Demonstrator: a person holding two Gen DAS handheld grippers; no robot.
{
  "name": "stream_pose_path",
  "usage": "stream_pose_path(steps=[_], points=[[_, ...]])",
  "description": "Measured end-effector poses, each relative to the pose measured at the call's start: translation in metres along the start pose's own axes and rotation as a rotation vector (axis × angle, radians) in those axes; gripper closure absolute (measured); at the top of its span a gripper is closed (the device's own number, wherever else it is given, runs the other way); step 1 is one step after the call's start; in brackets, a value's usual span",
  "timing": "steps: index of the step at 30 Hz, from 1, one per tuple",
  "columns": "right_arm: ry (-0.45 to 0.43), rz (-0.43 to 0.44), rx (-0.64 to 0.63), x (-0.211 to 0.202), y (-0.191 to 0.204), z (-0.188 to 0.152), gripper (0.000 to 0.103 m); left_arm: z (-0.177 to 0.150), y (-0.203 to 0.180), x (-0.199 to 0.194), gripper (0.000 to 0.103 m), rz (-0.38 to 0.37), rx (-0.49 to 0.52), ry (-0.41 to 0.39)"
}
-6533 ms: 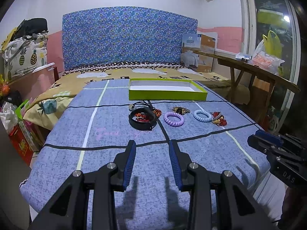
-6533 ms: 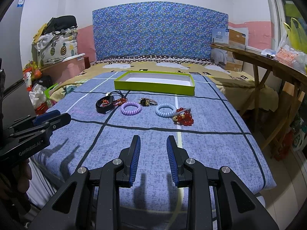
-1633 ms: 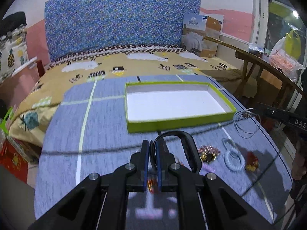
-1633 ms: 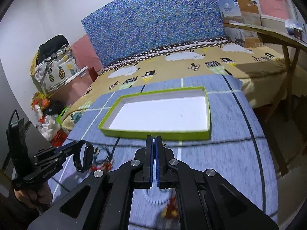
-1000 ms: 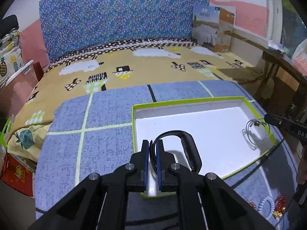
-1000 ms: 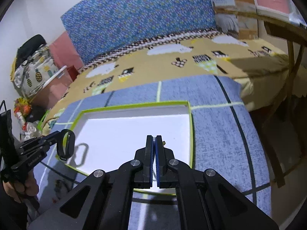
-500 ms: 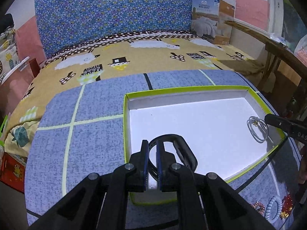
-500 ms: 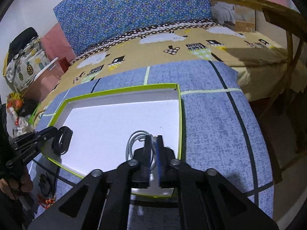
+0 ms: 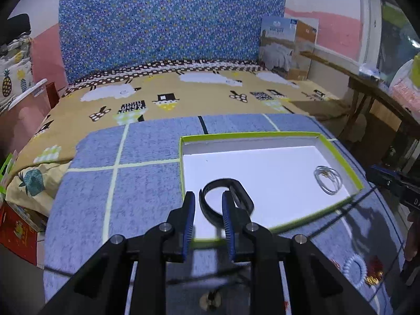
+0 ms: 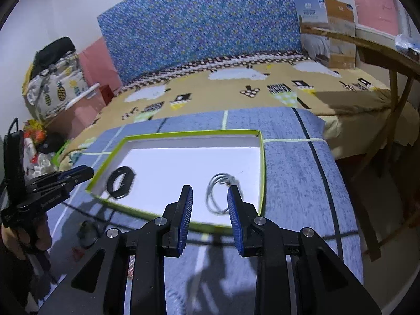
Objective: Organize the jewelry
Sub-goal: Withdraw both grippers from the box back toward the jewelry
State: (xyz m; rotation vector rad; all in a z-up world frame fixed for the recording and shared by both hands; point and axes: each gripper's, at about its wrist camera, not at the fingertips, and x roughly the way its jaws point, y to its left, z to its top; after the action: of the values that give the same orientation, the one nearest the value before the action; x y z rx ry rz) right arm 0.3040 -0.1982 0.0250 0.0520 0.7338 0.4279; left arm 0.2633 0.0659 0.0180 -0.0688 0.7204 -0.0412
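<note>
Now both released: left gripper (image 9: pixel 208 203) jaws apart, black bracelet (image 9: pixel 224 200) dropped in tray (image 9: pixel 338 155) near-left corner; right gripper (image 10: pixel 210 202) jaws apart, silver chain (image 10: pixel 219 193) lying at right end. Two pieces stowed; light-blue coil (image 9: pixel 354 269) and red beads (image 9: pixel 374 265) waiting on blue blanket (image 9: pixel 147 173)

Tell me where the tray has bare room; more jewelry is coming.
The tray floor is bare between the black bracelet and the silver chain, and along the whole far wall. Its near corners are taken.
</note>
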Motion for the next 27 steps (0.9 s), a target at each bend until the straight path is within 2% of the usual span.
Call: stream_pose_path(steps=[8, 20, 27], points=[[-0.055, 0.033, -0.013, -0.049, 0.022, -0.033, 0.075, -0.03, -0.006, -0.048, 0.081, -0.027, 0.001, -0.051], [-0.072, 0.009, -0.089, -0.086, 0.055, -0.09, 0.075, -0.08, -0.022, -0.094, 0.081, -0.058, 0.032, -0.087], [-0.078, -0.003, -0.075, -0.1, 0.06, -0.114, 0.074, -0.11, -0.028, -0.11, 0.081, -0.078, 0.039, -0.077]])
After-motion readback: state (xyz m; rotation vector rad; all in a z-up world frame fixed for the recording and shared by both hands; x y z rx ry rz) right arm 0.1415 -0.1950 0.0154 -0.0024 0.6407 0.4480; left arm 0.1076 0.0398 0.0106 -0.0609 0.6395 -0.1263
